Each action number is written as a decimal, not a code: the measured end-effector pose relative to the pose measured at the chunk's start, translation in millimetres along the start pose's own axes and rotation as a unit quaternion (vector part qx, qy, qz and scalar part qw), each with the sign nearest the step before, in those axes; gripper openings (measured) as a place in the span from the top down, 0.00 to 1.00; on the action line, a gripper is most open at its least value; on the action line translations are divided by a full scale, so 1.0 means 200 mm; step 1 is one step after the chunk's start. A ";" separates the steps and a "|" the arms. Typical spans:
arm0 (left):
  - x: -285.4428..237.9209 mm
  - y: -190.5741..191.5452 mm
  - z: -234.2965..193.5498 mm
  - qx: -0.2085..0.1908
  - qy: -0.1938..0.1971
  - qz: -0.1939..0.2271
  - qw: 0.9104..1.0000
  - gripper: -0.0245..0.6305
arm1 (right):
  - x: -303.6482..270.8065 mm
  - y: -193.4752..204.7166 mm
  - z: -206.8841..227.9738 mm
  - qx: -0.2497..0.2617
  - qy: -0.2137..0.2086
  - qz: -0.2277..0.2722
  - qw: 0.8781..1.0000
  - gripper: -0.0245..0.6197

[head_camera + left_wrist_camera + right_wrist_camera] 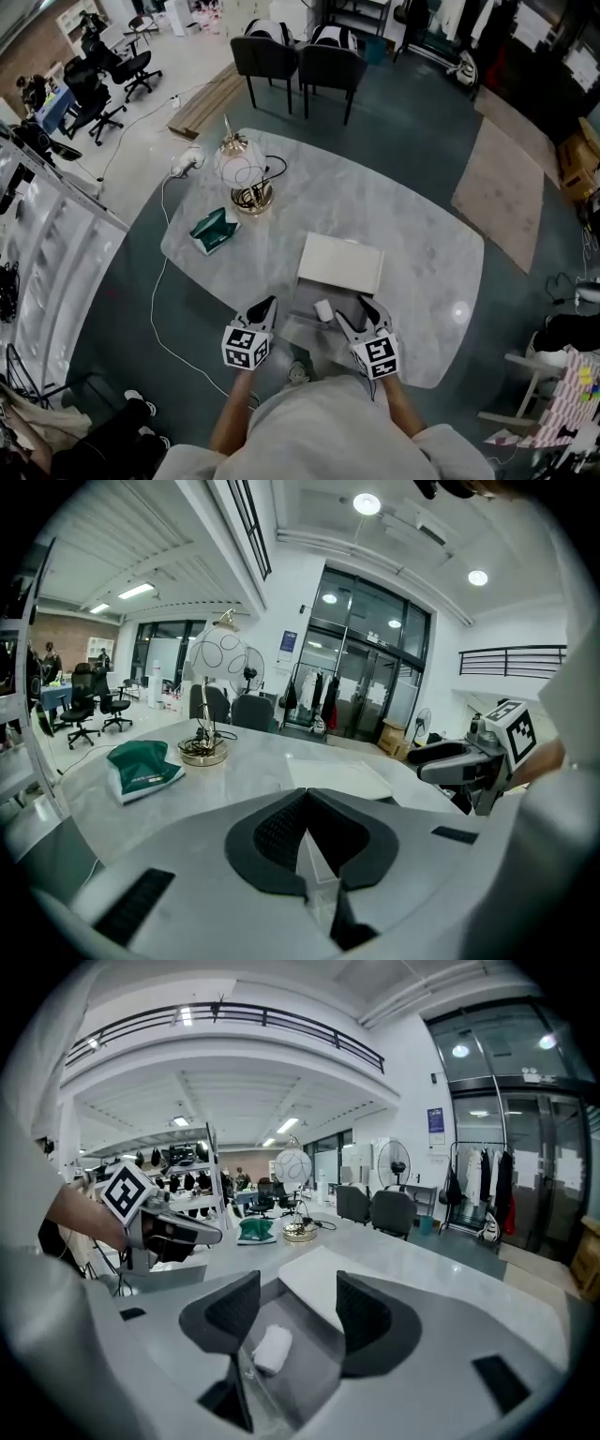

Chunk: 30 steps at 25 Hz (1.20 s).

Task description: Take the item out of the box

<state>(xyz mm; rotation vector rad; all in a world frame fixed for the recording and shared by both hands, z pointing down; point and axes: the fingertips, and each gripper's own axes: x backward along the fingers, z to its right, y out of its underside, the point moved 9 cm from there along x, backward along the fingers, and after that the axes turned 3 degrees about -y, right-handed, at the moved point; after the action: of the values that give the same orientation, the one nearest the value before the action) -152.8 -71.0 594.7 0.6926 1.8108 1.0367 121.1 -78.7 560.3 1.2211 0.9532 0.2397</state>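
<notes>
Right gripper (pixel 298 1302), released, hangs over the open box (pixel 302 326), a white item (pixel 272 1349), perhaps rolled cloth, beneath its jaws; left gripper (pixel 305 808) clenched empty.

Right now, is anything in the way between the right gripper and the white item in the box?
Nothing visible. The right gripper has its fingers apart over the open box, and the white item lies bare on the grey floor between them. The white lid lies flat beyond it.

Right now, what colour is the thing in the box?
White. The item shows best in the right gripper view.
</notes>
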 end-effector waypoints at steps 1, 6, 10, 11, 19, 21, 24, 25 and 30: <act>-0.01 -0.01 0.00 0.002 -0.005 -0.002 1.000 0.94 | -0.01 0.00 0.01 -0.001 -0.007 -0.002 1.000 0.57; -0.06 -0.02 0.01 0.007 -0.024 -0.014 1.000 0.94 | -0.08 0.01 0.05 -0.011 -0.039 -0.012 0.999 0.57; -0.07 -0.02 0.01 0.011 -0.045 -0.028 0.999 0.94 | -0.13 0.04 0.05 -0.018 -0.076 -0.028 0.997 0.57; -0.06 -0.02 0.01 0.013 -0.051 -0.031 0.998 0.94 | -0.15 0.05 0.05 -0.020 -0.086 -0.032 0.996 0.57; -0.07 -0.01 0.01 0.022 -0.083 -0.046 0.995 0.94 | -0.25 0.12 0.06 -0.027 -0.137 -0.056 0.989 0.57; -0.08 0.00 0.02 0.023 -0.087 -0.048 0.995 0.94 | -0.26 0.13 0.06 -0.029 -0.145 -0.060 0.987 0.57; -0.09 0.00 0.02 0.023 -0.089 -0.050 0.995 0.94 | -0.28 0.14 0.07 -0.026 -0.157 -0.067 0.985 0.57; -0.09 0.00 0.02 0.023 -0.088 -0.051 0.995 0.94 | -0.28 0.14 0.07 -0.026 -0.161 -0.069 0.984 0.57; -0.10 0.02 0.00 0.028 -0.079 -0.054 0.995 0.94 | -0.30 0.16 0.07 -0.032 -0.158 -0.083 0.983 0.57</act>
<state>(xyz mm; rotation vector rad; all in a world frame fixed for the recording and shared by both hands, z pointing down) -144.4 -84.8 606.5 0.6826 1.7261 0.8392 104.0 -113.6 617.1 1.0745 0.7587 -0.0545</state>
